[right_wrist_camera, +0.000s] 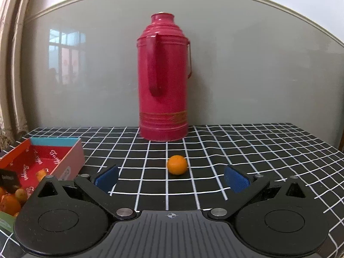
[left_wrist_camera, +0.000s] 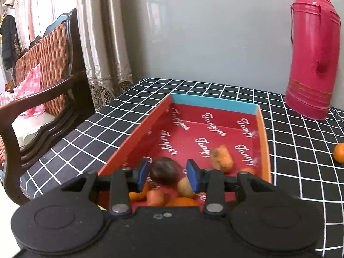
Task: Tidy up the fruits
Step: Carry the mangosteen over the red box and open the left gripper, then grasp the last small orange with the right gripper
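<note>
A red box [left_wrist_camera: 215, 102] with a blue far wall lies on the checked cloth, and my left gripper [left_wrist_camera: 167, 174] hovers over its near end. A dark brown round fruit [left_wrist_camera: 164, 171] sits between the blue pads, with a thin gap showing at the right pad [left_wrist_camera: 193, 176]. Below lie a small yellowish fruit [left_wrist_camera: 185, 187] and several orange ones [left_wrist_camera: 180, 202]; a blurred orange fruit [left_wrist_camera: 221, 158] lies further in. A loose orange [right_wrist_camera: 177, 164] [left_wrist_camera: 339, 152] rests on the cloth. My right gripper [right_wrist_camera: 172, 180] stands wide open just short of it, holding nothing.
A tall red thermos [right_wrist_camera: 163, 81] [left_wrist_camera: 314, 53] stands at the back by the wall, behind the loose orange. The box [right_wrist_camera: 71, 157] is to the left of the right gripper. Left of the table are a wooden chair [left_wrist_camera: 53, 64] and curtains [left_wrist_camera: 101, 43].
</note>
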Demonstrator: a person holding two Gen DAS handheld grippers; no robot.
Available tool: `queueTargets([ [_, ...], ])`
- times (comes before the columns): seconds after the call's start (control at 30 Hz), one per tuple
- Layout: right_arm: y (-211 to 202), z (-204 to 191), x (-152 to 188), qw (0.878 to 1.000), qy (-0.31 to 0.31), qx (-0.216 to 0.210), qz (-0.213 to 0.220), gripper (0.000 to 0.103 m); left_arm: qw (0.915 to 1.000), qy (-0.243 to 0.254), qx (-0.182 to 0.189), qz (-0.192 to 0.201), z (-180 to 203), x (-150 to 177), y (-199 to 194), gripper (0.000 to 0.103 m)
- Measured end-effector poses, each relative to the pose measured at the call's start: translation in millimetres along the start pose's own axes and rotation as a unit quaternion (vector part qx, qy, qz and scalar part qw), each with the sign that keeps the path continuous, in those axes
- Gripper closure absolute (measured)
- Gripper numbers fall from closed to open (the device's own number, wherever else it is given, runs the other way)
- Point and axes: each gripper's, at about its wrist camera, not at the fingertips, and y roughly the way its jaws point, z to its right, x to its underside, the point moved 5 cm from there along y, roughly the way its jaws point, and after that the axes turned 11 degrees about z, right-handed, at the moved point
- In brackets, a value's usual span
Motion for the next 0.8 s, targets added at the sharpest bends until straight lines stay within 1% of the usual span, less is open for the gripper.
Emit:
queueTargets([
  [0.13, 10, -4, 4, 1.0, 0.006, 0.002, -0.012, 0.0, 0.9999, -0.009, -0.001, -0.008, -11, 0, 4, 0.064],
  [0.23, 18, -2, 7, 1.0, 0.016, 0.003, -0.022, 0.0, 0.9998, -0.018, -0.004, -0.005, -21, -3, 4, 0.054],
  [0.27, 20, -1, 8, 0.999, 0.02, 0.005, -0.025, 0.0, 0.9998, -0.019, -0.005, -0.003, -23, -4, 3, 0.048],
  [0.3, 23, 1, 9, 0.999, 0.024, 0.006, -0.029, 0.0, 0.9998, -0.021, -0.007, 0.0, -26, -5, 3, 0.045],
  [0.33, 26, 2, 10, 0.999, 0.028, 0.007, -0.034, 0.0, 0.9997, -0.026, 0.001, 0.001, -28, -6, 2, 0.044],
  [0.37, 29, 3, 11, 0.999, 0.032, 0.008, -0.039, 0.0, 0.9996, -0.027, -0.001, 0.005, -30, -7, 0, 0.04],
  [0.4, 33, 5, 12, 0.998, 0.036, 0.01, -0.044, 0.0, 0.9996, -0.024, -0.009, 0.011, -31, -8, -1, 0.034],
  [0.47, 42, 9, 15, 0.997, 0.039, 0.012, -0.058, 0.0, 0.9992, -0.021, -0.026, 0.021, -35, -10, -3, 0.025],
  [0.57, 54, 12, 18, 0.996, 0.045, 0.011, -0.074, 0.0, 0.9986, -0.03, -0.035, 0.028, -45, -14, -5, 0.023],
  [0.67, 70, 15, 19, 0.995, 0.048, 0.011, -0.092, 0.0, 0.9968, -0.042, -0.06, 0.031, -58, -16, -4, 0.022],
  [0.73, 83, 17, 20, 0.993, 0.057, 0.003, -0.105, 0.0, 0.9951, -0.054, -0.077, 0.03, -69, -17, -2, 0.021],
  [0.8, 99, 22, 21, 0.99, 0.071, 0.006, -0.121, 0.0, 0.9937, -0.067, -0.087, 0.025, -80, -17, 0, 0.021],
])
